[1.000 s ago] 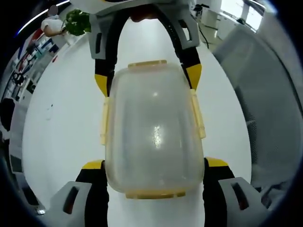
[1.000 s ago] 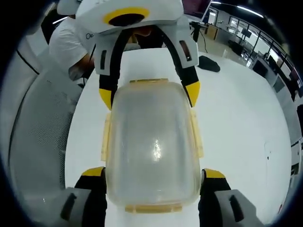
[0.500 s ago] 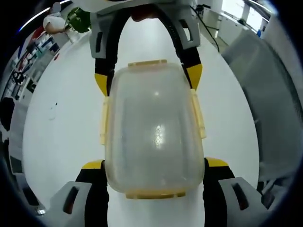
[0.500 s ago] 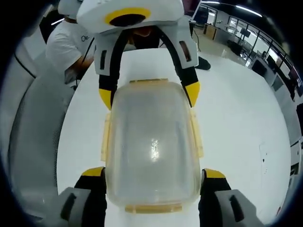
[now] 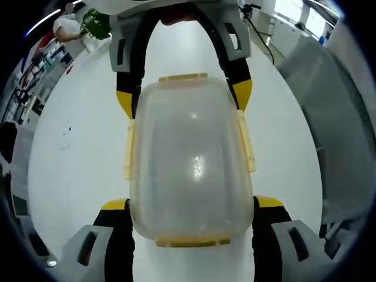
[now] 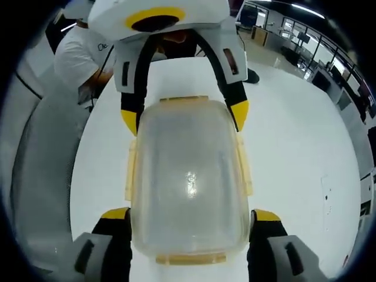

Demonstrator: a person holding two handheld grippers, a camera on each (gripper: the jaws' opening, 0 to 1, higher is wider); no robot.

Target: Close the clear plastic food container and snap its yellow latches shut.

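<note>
Container (image 5: 191, 161), lid down, sits on the white bench (image 5: 76, 147) lengthwise between both tongs: left tongs (image 5: 191, 207) straddle its near end, right tongs (image 6: 189, 216) the far end. Both spread wide, gripping nothing; yellow latches (image 5: 244, 141) line the sides.

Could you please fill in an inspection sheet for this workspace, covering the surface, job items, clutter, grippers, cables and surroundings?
Surface: white table, bare around the work.
Job's things: clear plastic container with its lid on; yellow latches lie along all four edges; whether they are snapped is unclear.
Clutter: nothing seen.
Grippers: left gripper and right gripper flank opposite ends of the container, jaws spread on either side.
Cables: dark cable at the far table edge.
Surroundings: green plant, grey mesh chair, a person in white, open office floor.
</note>
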